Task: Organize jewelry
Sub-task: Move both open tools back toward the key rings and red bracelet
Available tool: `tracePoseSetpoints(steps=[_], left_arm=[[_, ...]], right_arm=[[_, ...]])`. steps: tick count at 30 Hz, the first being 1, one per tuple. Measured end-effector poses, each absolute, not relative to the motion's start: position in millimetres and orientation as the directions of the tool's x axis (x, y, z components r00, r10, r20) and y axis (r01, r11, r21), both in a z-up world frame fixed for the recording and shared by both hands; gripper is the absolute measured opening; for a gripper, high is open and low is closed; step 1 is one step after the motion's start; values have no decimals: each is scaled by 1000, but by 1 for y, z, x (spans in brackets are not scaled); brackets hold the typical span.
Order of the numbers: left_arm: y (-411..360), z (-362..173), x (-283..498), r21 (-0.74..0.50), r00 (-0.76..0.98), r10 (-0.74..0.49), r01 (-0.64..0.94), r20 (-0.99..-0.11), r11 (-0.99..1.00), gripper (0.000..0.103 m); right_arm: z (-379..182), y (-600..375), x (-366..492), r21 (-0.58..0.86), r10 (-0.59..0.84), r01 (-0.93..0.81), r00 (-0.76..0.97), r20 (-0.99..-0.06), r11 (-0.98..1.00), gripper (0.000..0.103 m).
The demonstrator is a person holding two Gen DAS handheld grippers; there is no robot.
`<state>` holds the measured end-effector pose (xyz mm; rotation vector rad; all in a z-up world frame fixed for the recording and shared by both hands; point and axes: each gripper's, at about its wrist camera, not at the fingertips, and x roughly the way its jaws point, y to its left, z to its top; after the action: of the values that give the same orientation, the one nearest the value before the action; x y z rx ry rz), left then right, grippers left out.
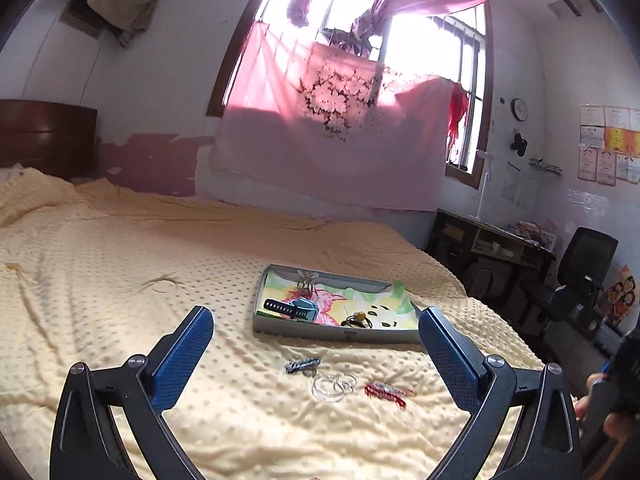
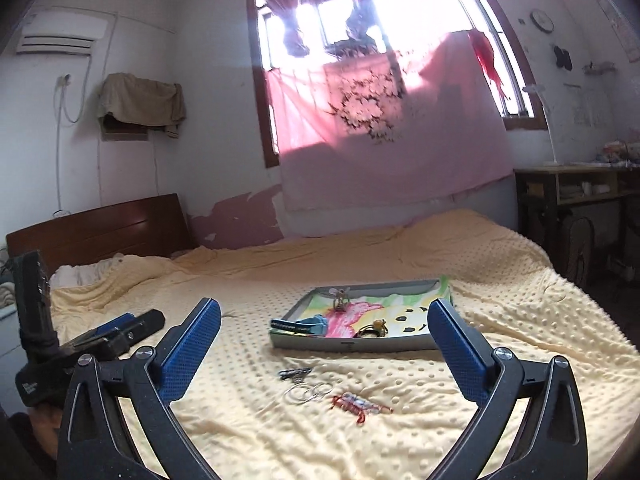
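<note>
A shallow grey tray (image 1: 335, 335) (image 2: 352, 346) with a colourful liner lies on the bed. Inside it are a blue watch (image 1: 296, 308) (image 2: 304, 325), a small winged clip (image 1: 306, 282) (image 2: 341, 298) and a dark hair tie with a yellow bead (image 1: 356, 318) (image 2: 372, 329). In front of the tray on the blanket lie a dark hair clip (image 1: 302, 365) (image 2: 295, 374), clear rings (image 1: 332, 386) (image 2: 310, 392) and a red string bracelet (image 1: 388, 392) (image 2: 358, 403). My left gripper (image 1: 314, 334) and my right gripper (image 2: 324, 322) both hover open above these, holding nothing.
A cream dotted blanket (image 1: 120, 280) (image 2: 520, 280) covers the bed. The wooden headboard (image 1: 44, 136) (image 2: 96, 232) is at the left. A desk (image 1: 496, 244) (image 2: 576, 184) and a black chair (image 1: 580, 276) stand at the right. The left gripper's body (image 2: 92, 336) shows in the right wrist view.
</note>
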<state>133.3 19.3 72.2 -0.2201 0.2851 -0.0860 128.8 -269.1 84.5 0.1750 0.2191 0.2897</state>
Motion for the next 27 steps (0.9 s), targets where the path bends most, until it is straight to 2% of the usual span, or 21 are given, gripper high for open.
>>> tracePoseSetpoints(steps=[6, 14, 19, 27], left_arm=[[21, 83, 85, -222, 962, -119, 64, -245, 973, 103], [21, 75, 36, -187, 962, -106, 60, -250, 980, 103], [24, 54, 25, -155, 950, -67, 20, -306, 988, 103], [33, 21, 46, -168, 919, -45, -24, -391, 986, 103]], right_arm=[[101, -265, 80, 177, 293, -255, 925, -242, 951, 102], [82, -258, 33, 156, 250, -214, 929, -273, 964, 102], [54, -252, 21, 162, 242, -202, 929, -281, 966, 102], [22, -245, 43, 168, 242, -193, 903, -356, 967, 102]])
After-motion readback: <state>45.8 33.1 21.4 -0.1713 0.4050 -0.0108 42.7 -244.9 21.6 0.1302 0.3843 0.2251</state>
